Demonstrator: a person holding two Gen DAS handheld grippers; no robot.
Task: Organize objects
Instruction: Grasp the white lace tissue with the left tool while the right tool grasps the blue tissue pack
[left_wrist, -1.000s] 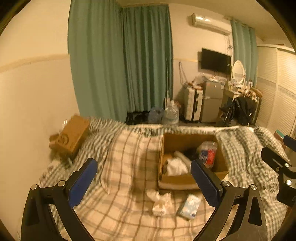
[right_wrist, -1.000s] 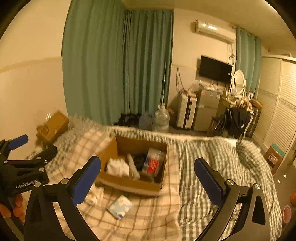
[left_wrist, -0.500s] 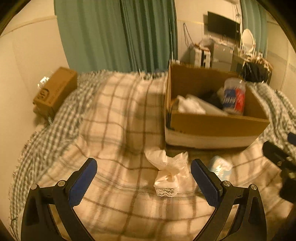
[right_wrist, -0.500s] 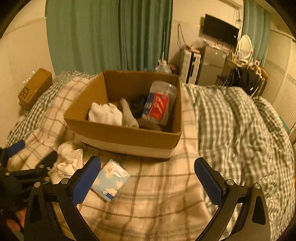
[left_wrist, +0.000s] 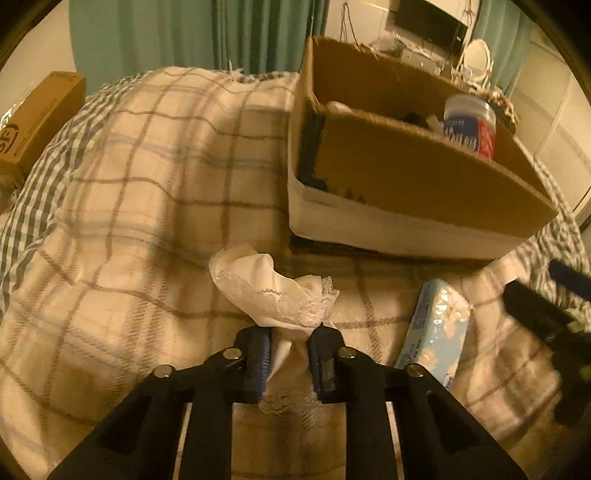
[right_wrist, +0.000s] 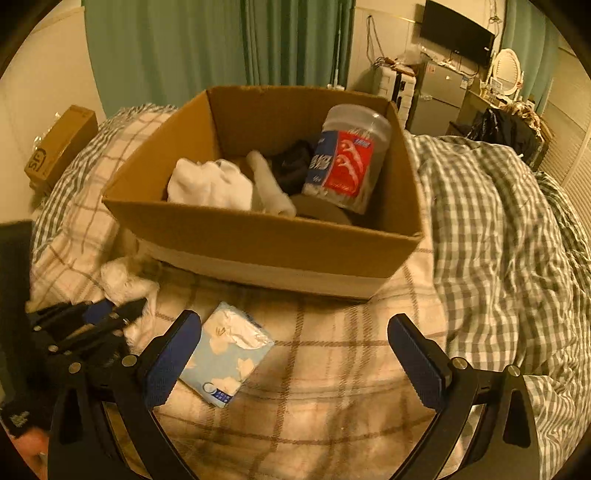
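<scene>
My left gripper (left_wrist: 289, 349) is shut on a crumpled white lace cloth (left_wrist: 273, 295) that lies on the plaid blanket in front of the cardboard box (left_wrist: 413, 184). The cloth also shows in the right wrist view (right_wrist: 127, 282), with the left gripper (right_wrist: 107, 314) on it. A light blue tissue pack (right_wrist: 225, 356) lies on the blanket just inside my right gripper's left finger; it also shows in the left wrist view (left_wrist: 436, 325). My right gripper (right_wrist: 295, 350) is open and empty above the blanket. The box (right_wrist: 258, 236) holds white socks (right_wrist: 208, 184), dark cloth and a clear tub with a red and blue label (right_wrist: 345, 162).
A long brown carton (right_wrist: 61, 144) lies at the bed's far left by the wall. A green checked duvet (right_wrist: 498, 221) covers the bed's right side. Green curtains (right_wrist: 207, 48), suitcases and a fridge stand beyond the bed.
Both grippers have moved down and closer to the bed. My left gripper has shut on the white lace cloth. The right gripper has come down near the tissue pack, still open.
</scene>
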